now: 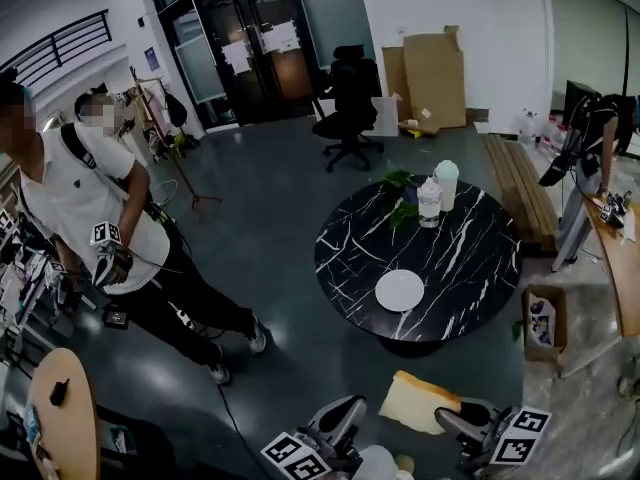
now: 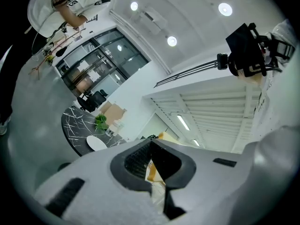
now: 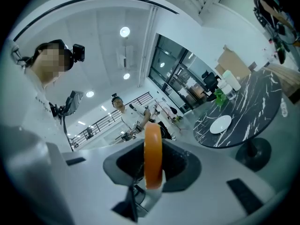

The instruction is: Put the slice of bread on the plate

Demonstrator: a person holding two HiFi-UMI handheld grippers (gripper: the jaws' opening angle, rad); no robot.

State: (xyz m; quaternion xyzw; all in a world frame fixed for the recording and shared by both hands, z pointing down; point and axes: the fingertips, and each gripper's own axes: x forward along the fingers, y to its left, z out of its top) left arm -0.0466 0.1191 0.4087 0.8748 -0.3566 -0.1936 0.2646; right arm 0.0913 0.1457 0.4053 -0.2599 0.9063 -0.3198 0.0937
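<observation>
A slice of bread with a tan crust hangs low in the head view, in front of the round black marble table. My left gripper grips its left end and my right gripper its right end. In the left gripper view the slice is wedged in the narrow gap between the jaws. In the right gripper view the slice's orange crust stands edge-on between the jaws. The white plate lies empty on the table's near side, also visible as the plate and the plate.
A white jar, a pale cup and a leafy plant stand at the table's far side. A person in a white shirt stands at left. An office chair is behind, and a cardboard box lies right of the table.
</observation>
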